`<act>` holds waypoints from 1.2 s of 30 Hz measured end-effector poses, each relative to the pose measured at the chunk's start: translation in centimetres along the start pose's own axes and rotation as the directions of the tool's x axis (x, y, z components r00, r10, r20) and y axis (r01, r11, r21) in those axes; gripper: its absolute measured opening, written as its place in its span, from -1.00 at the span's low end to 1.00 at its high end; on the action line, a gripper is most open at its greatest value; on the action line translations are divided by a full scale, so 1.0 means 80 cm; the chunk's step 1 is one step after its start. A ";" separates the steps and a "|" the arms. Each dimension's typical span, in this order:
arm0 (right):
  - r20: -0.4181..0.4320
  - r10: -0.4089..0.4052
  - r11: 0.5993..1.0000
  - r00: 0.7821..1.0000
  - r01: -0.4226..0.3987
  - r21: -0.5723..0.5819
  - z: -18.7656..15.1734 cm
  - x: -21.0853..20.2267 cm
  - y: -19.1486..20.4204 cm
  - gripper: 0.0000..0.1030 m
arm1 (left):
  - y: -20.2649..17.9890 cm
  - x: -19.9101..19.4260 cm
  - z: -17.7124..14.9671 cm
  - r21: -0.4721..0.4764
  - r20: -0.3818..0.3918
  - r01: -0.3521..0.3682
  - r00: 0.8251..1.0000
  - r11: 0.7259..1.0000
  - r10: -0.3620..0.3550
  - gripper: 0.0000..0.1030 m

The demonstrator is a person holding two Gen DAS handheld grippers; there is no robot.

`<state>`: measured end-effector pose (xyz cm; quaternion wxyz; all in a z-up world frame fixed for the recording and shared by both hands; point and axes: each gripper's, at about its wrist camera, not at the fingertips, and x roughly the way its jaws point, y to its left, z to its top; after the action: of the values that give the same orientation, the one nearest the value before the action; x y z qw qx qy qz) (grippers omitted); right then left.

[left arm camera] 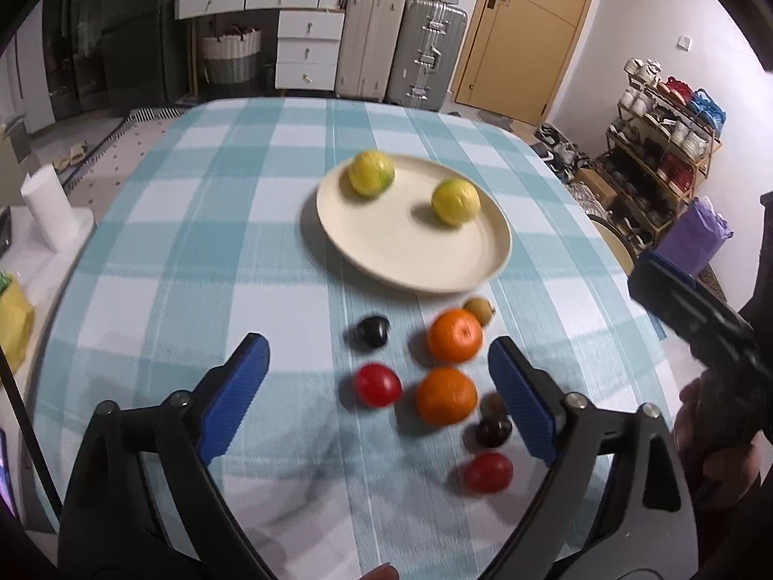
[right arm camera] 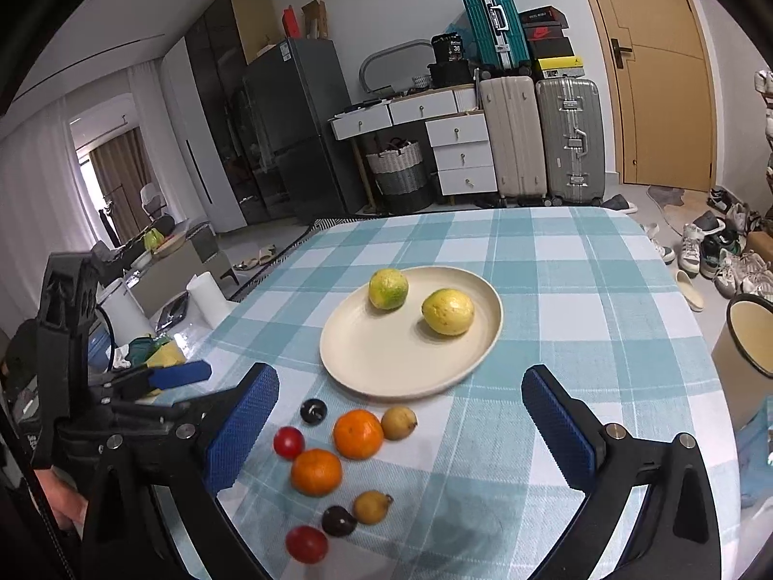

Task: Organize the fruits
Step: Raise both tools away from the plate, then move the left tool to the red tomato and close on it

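A cream plate [left arm camera: 410, 251] [right arm camera: 386, 357] on the checked tablecloth holds two yellow-green guavas [left arm camera: 371, 173] [left arm camera: 455, 202] [right arm camera: 388, 288] [right arm camera: 447, 311]. In front of it lie two oranges [left arm camera: 454, 335] [left arm camera: 445, 395] [right arm camera: 358, 434] [right arm camera: 316, 471], two red fruits [left arm camera: 377, 384] [left arm camera: 488, 472], two dark plums [left arm camera: 372, 332] [left arm camera: 493, 431] and two small brown fruits [left arm camera: 479, 310] [right arm camera: 398, 422]. My left gripper [left arm camera: 379, 396] is open and empty above the loose fruits. My right gripper [right arm camera: 401, 427] is open and empty, just behind them.
The table's far and side edges drop to the floor. A white paper roll [left arm camera: 48, 215] stands left of the table. A cream bucket [right arm camera: 753, 338] sits at the right. Suitcases [right arm camera: 541, 140], drawers and a shoe rack [left arm camera: 662, 154] stand beyond.
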<state>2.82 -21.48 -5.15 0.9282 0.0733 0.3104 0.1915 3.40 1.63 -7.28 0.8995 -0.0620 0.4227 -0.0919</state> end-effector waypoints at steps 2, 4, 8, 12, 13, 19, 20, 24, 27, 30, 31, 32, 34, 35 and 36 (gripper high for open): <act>-0.003 -0.005 1.000 1.000 0.005 0.010 -0.005 -0.001 -0.002 1.00 | -0.002 0.003 -0.012 0.010 -0.012 0.006 1.000 1.000 -0.006 0.86; -0.007 -0.009 1.000 1.000 0.010 0.019 -0.010 -0.001 -0.004 1.00 | -0.003 0.006 -0.021 0.022 -0.029 0.007 1.000 1.000 -0.007 0.87; -0.020 -0.018 1.000 1.000 0.018 0.010 -0.018 -0.002 -0.003 1.00 | -0.005 0.012 -0.035 0.021 -0.060 0.046 0.997 0.999 -0.044 0.96; -0.037 -0.025 1.000 0.999 0.025 0.011 -0.025 -0.001 -0.004 1.00 | -0.020 0.014 -0.049 0.061 -0.100 0.170 0.982 0.984 -0.163 0.97; -0.040 -0.024 1.000 0.999 0.025 0.013 -0.027 -0.001 -0.005 1.00 | -0.026 0.013 -0.052 0.085 -0.103 0.173 0.981 0.981 -0.164 0.97; -0.045 -0.024 0.999 0.999 0.025 0.020 -0.032 -0.001 -0.009 1.00 | -0.045 0.027 -0.067 0.126 -0.159 0.176 0.975 0.976 -0.155 0.97; -0.046 -0.024 0.999 0.999 0.025 0.020 -0.033 -0.002 -0.008 1.00 | -0.046 0.030 -0.069 0.127 -0.164 0.171 0.975 0.977 -0.149 0.97; -0.048 -0.030 0.999 0.998 0.031 0.021 -0.036 -0.004 -0.010 1.00 | -0.052 0.041 -0.076 0.138 -0.194 0.170 0.971 0.976 -0.142 0.97; -0.055 -0.031 0.999 0.998 0.033 0.031 -0.039 -0.003 -0.015 1.00 | -0.059 0.037 -0.081 0.164 -0.176 0.175 0.974 0.971 -0.146 0.97; -0.056 -0.030 0.999 0.998 0.032 0.037 -0.042 -0.003 -0.019 1.00 | -0.066 0.036 -0.081 0.183 -0.176 0.193 0.971 0.964 -0.161 0.97; -0.058 -0.031 0.999 0.998 0.034 0.038 -0.043 -0.002 -0.019 1.00 | -0.067 0.036 -0.082 0.184 -0.179 0.200 0.970 0.962 -0.167 0.94; -0.059 -0.031 0.999 0.998 0.034 0.040 -0.044 -0.002 -0.020 1.00 | -0.069 0.037 -0.082 0.182 -0.182 0.207 0.968 0.961 -0.174 0.92; -0.061 -0.029 0.999 0.998 0.032 0.042 -0.045 -0.002 -0.022 1.00 | -0.071 0.038 -0.083 0.181 -0.188 0.215 0.965 0.960 -0.181 0.76; -0.060 -0.029 0.999 0.998 0.032 0.042 -0.046 -0.003 -0.022 1.00 | -0.071 0.039 -0.083 0.181 -0.189 0.219 0.965 0.959 -0.185 0.71; -0.061 -0.029 0.999 0.998 0.032 0.042 -0.046 -0.003 -0.022 1.00 | -0.072 0.039 -0.084 0.183 -0.190 0.227 0.963 0.956 -0.192 0.66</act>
<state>0.98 -23.14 -8.38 0.9196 0.0826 0.3432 0.1726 -0.45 -4.91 -12.78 0.8468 -0.0062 0.4773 -0.2347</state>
